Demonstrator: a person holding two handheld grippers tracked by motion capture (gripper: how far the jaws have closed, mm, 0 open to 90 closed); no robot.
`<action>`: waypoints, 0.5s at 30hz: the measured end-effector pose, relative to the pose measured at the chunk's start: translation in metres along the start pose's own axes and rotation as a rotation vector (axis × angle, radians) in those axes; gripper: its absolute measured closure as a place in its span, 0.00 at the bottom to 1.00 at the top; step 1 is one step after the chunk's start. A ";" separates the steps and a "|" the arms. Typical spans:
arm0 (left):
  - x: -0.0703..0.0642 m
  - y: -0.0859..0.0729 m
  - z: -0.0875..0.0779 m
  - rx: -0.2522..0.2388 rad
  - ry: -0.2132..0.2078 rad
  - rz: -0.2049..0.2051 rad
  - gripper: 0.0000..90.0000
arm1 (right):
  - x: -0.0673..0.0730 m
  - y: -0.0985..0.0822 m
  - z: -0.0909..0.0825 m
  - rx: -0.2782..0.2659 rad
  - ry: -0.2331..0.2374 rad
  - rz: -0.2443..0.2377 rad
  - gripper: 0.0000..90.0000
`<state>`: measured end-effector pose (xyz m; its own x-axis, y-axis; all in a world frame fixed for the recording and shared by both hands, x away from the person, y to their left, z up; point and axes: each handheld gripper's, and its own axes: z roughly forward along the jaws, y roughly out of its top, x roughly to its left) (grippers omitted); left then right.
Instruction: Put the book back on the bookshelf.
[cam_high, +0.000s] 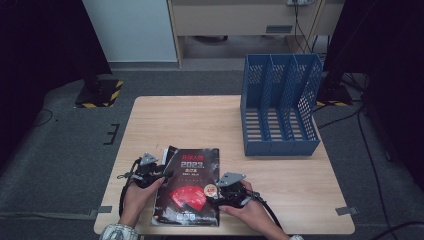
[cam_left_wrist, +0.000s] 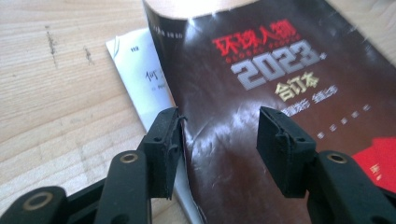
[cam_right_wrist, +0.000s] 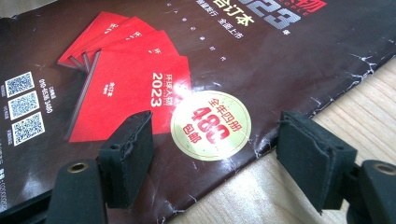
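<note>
Magazine (cam_high: 188, 187) lies flat on the wooden table (cam_high: 210, 117), near the front edge, dark cover up, with red print and "2023" on it. In the high view the left gripper (cam_high: 161, 174) sits at its left edge, held by the left hand (cam_high: 136, 196); the right gripper (cam_high: 216, 196) sits at its right edge, held by the right hand (cam_high: 252, 212). A blue file rack (cam_high: 280, 107) stands well apart at the back right of the table, upright, three slots.

Left gripper view: jaws spread, one pad at the magazine's left edge, the other over the cover; nothing pinched. A white sheet (cam_left_wrist: 140, 79) pokes out from under the magazine.

Right gripper view: jaws spread wide, straddling the magazine's right edge, one over the cover, the other over bare table. A round yellow sticker (cam_right_wrist: 210, 125) lies between them. Nothing gripped.
</note>
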<state>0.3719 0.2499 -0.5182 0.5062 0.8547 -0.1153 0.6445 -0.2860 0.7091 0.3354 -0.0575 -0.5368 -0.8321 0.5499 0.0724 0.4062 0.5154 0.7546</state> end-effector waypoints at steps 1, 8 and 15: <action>0.000 0.000 0.000 -0.005 -0.005 -0.007 0.55 | 0.000 0.000 0.000 0.000 0.002 -0.001 0.31; -0.002 -0.001 -0.007 -0.003 -0.049 -0.022 0.58 | -0.001 0.000 0.000 -0.002 0.004 -0.004 0.31; -0.007 -0.001 -0.004 0.005 -0.106 -0.013 0.59 | -0.001 -0.001 -0.001 0.000 0.011 -0.008 0.31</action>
<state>0.3654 0.2458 -0.5154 0.5553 0.8077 -0.1981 0.6545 -0.2775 0.7033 0.3358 -0.0591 -0.5368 -0.8393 0.5387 0.0733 0.3996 0.5200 0.7549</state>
